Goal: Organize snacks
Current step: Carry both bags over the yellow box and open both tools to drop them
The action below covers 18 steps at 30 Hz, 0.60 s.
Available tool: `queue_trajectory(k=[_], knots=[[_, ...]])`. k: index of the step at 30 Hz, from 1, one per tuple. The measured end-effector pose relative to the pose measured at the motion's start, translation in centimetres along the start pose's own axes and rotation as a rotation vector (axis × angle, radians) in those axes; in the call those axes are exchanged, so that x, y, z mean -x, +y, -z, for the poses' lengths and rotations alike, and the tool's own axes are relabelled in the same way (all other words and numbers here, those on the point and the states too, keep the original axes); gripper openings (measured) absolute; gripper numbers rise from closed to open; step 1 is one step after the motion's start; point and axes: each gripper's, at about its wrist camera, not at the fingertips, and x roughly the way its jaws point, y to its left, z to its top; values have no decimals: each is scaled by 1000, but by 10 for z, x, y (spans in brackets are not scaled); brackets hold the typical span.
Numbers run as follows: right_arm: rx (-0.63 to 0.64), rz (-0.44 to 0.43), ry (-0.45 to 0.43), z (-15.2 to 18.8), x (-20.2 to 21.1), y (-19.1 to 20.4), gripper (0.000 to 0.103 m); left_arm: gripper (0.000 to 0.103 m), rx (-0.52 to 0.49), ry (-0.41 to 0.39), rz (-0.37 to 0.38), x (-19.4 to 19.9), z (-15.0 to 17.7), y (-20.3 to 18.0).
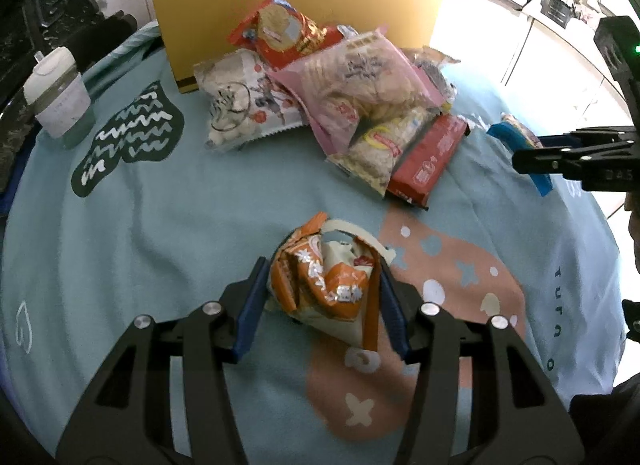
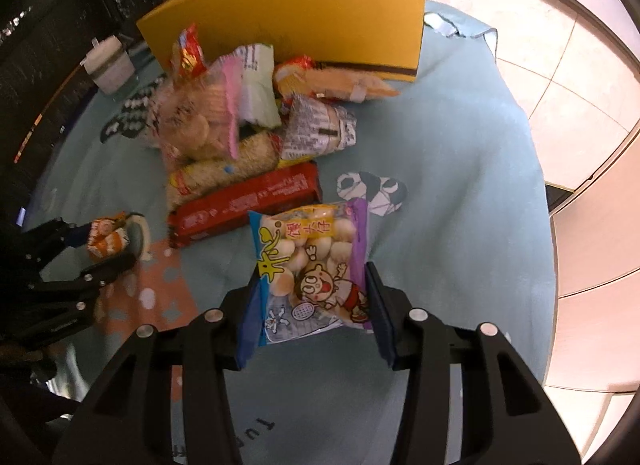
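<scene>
Left gripper (image 1: 320,297) pinches the orange packet (image 1: 326,285); right gripper (image 2: 312,297) pinches the bun bag (image 2: 314,265). Carry both level to the yellow box (image 2: 300,5) at the cloth's far edge, clearing the pile (image 2: 240,137).

One yellow box (image 1: 296,5), one lidded cup (image 1: 58,99), two held snack packets.

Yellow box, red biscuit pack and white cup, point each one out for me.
yellow box (image 2: 304,17), right wrist view, on its front wall.
red biscuit pack (image 2: 244,203), right wrist view, on its long top face.
white cup (image 1: 60,101), left wrist view, on its side.
</scene>
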Motion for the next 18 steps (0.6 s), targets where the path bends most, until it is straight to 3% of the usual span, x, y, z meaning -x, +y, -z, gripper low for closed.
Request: queue_trajectory(k=[11,18], knots=[[-18,-61,-52,1,29,7,48,53,44,-74,1,33,-6,9],[-26,-84,-115,-9,55,5,48,53,64,-167,-14,65,-32,22]])
